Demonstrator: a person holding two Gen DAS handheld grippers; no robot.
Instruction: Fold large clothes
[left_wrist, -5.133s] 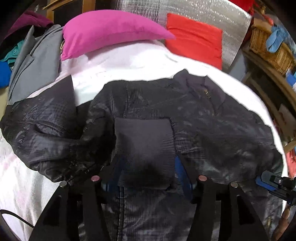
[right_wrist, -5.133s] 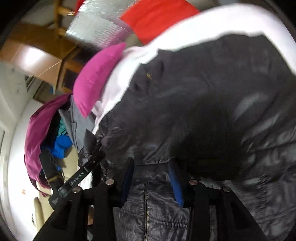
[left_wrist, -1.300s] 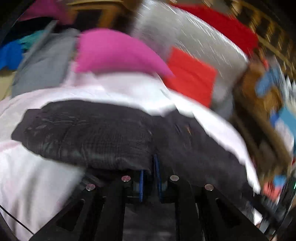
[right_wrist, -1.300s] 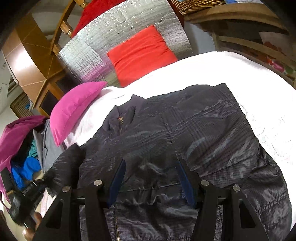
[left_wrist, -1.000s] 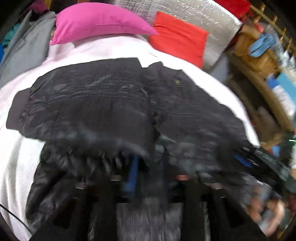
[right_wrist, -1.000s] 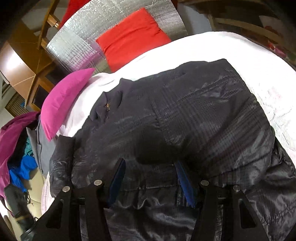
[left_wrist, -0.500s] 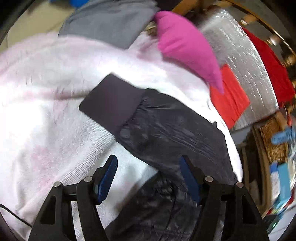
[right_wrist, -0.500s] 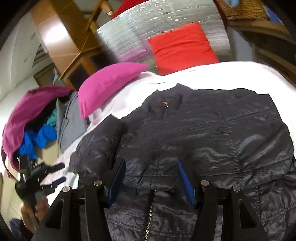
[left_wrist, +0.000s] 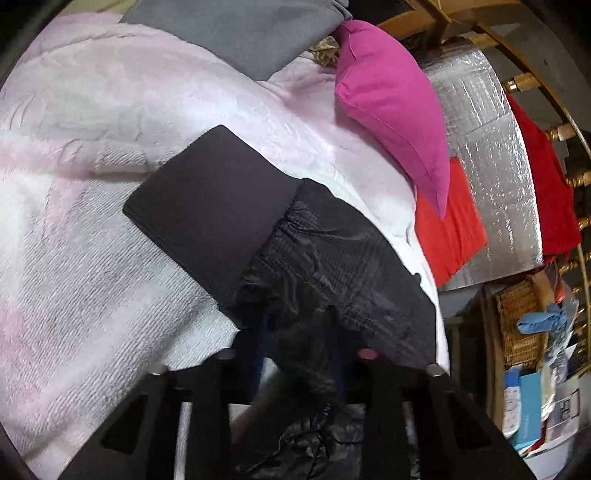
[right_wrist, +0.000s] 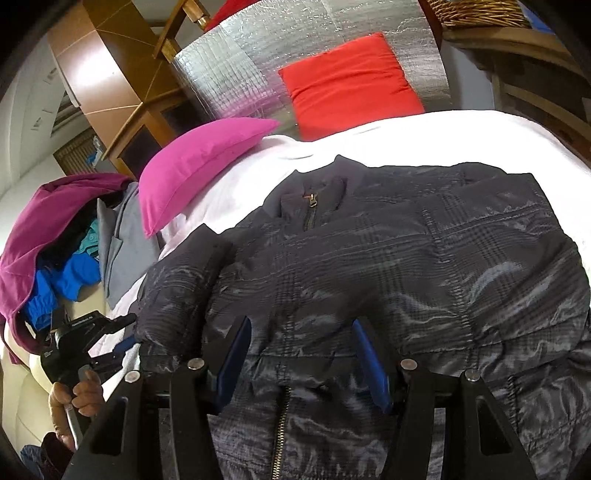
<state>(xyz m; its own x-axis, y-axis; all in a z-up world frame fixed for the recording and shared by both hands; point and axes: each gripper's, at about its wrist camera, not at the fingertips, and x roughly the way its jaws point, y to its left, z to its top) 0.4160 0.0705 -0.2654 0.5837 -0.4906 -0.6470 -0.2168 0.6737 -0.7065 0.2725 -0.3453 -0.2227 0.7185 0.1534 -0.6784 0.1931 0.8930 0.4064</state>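
Observation:
A dark grey quilted jacket (right_wrist: 388, 266) lies front up on the white bed cover (right_wrist: 461, 136), zipped, collar toward the pillows. Its left sleeve (left_wrist: 332, 258) with a plain dark cuff (left_wrist: 210, 206) stretches out over the pinkish cover (left_wrist: 74, 258). My left gripper (left_wrist: 295, 332) is closing around the sleeve fabric below the cuff; its jaws still stand a little apart with cloth between them. It also shows in the right wrist view (right_wrist: 99, 332) at the sleeve's end. My right gripper (right_wrist: 303, 354) is open and empty, just above the jacket's front near the zip.
A magenta pillow (right_wrist: 199, 162) and a red pillow (right_wrist: 347, 81) lie at the head of the bed against a silver foil panel (right_wrist: 258, 48). A pile of grey, blue and purple clothes (right_wrist: 66, 251) sits at the left. Wicker baskets and shelves (left_wrist: 524, 332) stand to the right.
My left gripper has dropped onto the sleeve and its jaws have narrowed around the fabric. My right gripper stays open over the jacket front, nearly still.

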